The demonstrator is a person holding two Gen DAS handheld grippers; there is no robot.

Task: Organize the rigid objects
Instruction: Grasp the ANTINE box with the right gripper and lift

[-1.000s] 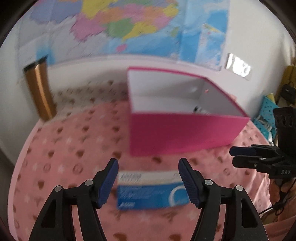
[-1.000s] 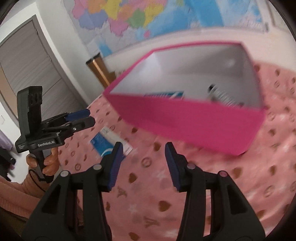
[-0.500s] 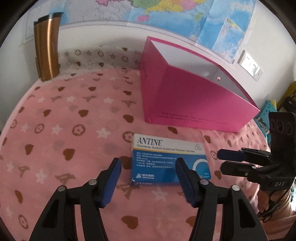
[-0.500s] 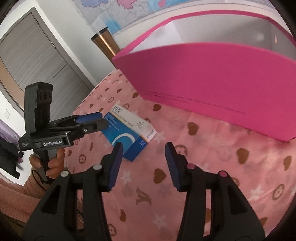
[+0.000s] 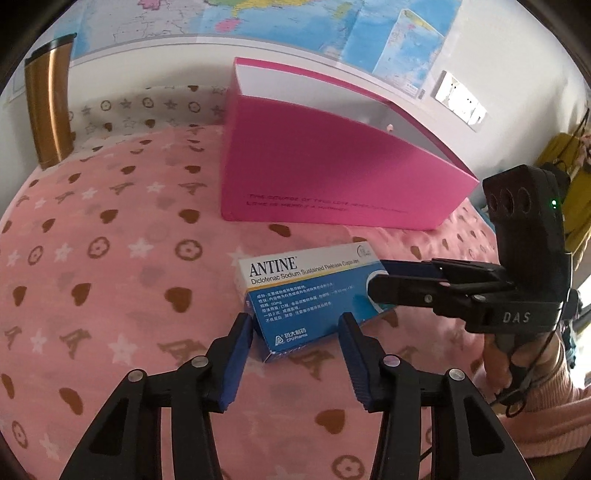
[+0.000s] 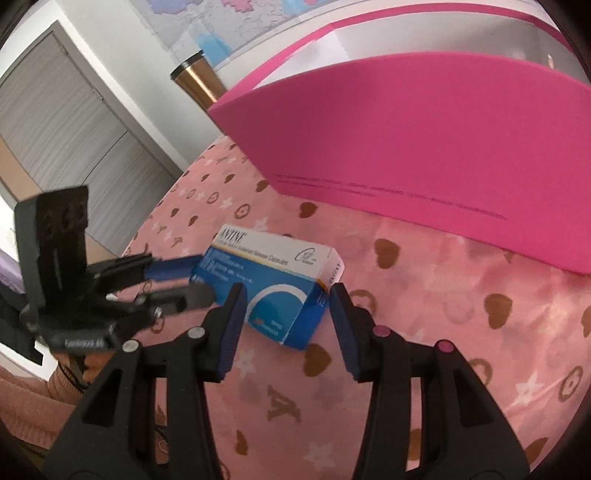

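A blue and white ANTINE medicine box lies flat on the pink patterned blanket, in front of a bright pink open box. My left gripper is open, its fingers on either side of the box's near end. My right gripper is open around the other end of the same medicine box. Each gripper shows in the other's view: the right one comes in from the right, the left one from the left. The pink box stands just behind.
A gold tumbler with a dark lid stands at the far left by the wall. A map hangs on the wall. Grey doors lie to the left in the right wrist view. The pink blanket covers the whole surface.
Both grippers have come down and closed in on the medicine box from opposite ends. The pink box's inside has dropped out of sight. Both stay open.
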